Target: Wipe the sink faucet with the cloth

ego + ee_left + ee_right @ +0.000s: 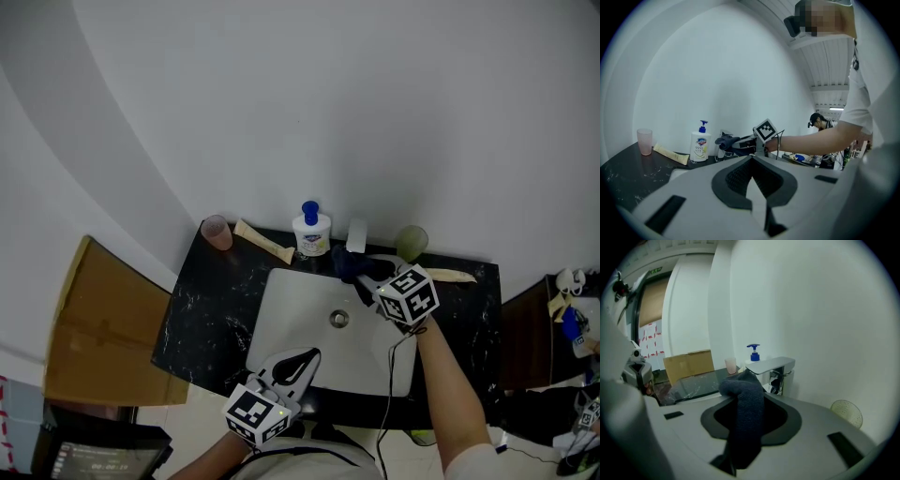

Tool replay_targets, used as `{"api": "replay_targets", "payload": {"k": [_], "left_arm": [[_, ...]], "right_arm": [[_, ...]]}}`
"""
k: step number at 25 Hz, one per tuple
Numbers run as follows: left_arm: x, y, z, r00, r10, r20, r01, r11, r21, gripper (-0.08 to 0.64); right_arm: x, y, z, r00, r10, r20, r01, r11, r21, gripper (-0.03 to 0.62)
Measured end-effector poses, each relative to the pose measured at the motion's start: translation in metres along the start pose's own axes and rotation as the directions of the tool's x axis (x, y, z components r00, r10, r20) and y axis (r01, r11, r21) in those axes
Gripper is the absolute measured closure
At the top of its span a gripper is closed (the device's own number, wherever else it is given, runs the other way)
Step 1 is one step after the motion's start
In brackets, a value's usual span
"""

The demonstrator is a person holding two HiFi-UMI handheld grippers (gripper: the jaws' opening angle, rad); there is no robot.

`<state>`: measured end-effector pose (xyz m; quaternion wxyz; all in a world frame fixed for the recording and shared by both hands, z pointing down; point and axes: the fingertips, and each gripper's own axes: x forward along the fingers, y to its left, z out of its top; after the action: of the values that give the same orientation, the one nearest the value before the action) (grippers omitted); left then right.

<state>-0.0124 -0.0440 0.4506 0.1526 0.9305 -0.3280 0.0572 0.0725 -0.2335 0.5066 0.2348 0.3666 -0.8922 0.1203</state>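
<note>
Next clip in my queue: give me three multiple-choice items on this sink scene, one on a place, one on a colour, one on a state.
1. Where does the pink cup stand?
A. in the sink basin
B. at the back left corner of the black counter
C. on the cardboard box

2. What colour is the pump of the soap bottle?
A. blue
B. red
C. yellow

3. What state is the right gripper in?
A. open and empty
B. shut on the soap bottle
C. shut on the dark cloth

Key:
1 B, the head view shows the cup on the counter at its far left end.
2 A, the pump reads blue in every view.
3 C, the right gripper view shows the cloth pinched between the jaws.
</note>
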Motion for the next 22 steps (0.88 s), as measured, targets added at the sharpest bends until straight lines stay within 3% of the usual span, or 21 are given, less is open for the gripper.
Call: {"api": "replay_targets", "payload": {"k": [9, 13, 17, 20, 22], "left_arm": [[0.003, -0.019, -0.006, 1.0, 0.007, 0.004, -0.007, 1.0, -0.001, 0.563], [0.006, -0.021, -0.004, 1.0, -0.014, 0.015, 0.014, 1.0, 0.022, 0.563], [0.011, -0.012, 0.003, 0.999, -0.049, 0.015, 0.049, 0.998, 0.029, 0.563], [0.014, 0.0, 0.005, 0.997, -0.071, 0.006, 0.07, 0.997, 0.029, 0.563], [0.016, 0.008, 0.007, 0.997, -0.079, 0.003, 0.079, 0.997, 0.025, 0.563]], "right_arm": [[0.0, -0.003, -0.001, 1.0, -0.008, 0.016, 0.008, 0.999, 0.035, 0.486], [-0.005, 0.007, -0.002, 1.0, -0.028, 0.008, 0.028, 0.999, -0.023, 0.486], [-0.012, 0.037, -0.011, 0.998, 0.046, -0.042, -0.05, 0.994, -0.099, 0.486], [-0.013, 0.045, -0.017, 0.998, 0.048, -0.03, -0.048, 0.999, -0.022, 0.486], [-0.018, 0.05, -0.021, 0.995, 0.096, -0.034, -0.094, 0.994, 0.059, 0.486]]}}
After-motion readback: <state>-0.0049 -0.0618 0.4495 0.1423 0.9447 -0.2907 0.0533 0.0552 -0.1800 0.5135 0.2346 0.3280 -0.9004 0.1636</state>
